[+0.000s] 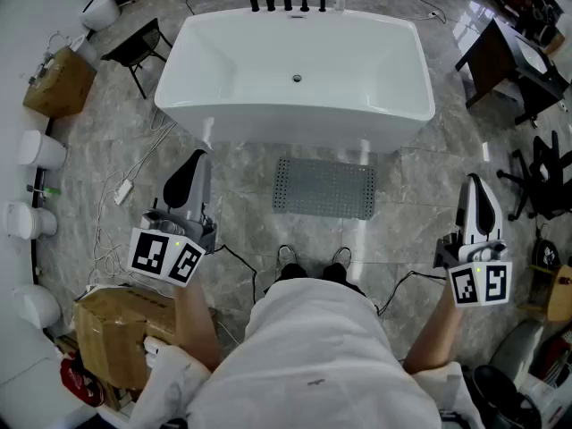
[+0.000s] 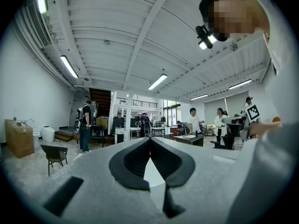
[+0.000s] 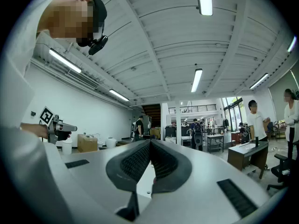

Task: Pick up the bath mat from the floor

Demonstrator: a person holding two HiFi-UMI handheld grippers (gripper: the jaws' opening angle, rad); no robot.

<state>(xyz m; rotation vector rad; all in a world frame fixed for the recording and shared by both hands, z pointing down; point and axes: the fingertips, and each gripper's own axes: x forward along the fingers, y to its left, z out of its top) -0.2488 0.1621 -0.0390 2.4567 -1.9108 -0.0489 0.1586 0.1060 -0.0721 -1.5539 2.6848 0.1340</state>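
Observation:
A grey perforated bath mat (image 1: 323, 188) lies flat on the marble floor, just in front of the white bathtub (image 1: 295, 70) and ahead of the person's shoes. My left gripper (image 1: 194, 161) is held up at the left of the mat, well above the floor, jaws shut and empty. On the right, my right gripper (image 1: 475, 190) is raised level with it, also shut with nothing between its pads. Both gripper views look out over the hall, and the tips meet in each: left gripper (image 2: 150, 139), right gripper (image 3: 150, 143). The mat shows in neither of them.
A cardboard box (image 1: 116, 329) sits at the lower left, another box (image 1: 58, 81) and a black chair (image 1: 136, 47) at the upper left. White cables (image 1: 125, 186) trail over the floor left of the mat. Black chairs and a desk (image 1: 509, 61) stand at the right. Several people stand far off.

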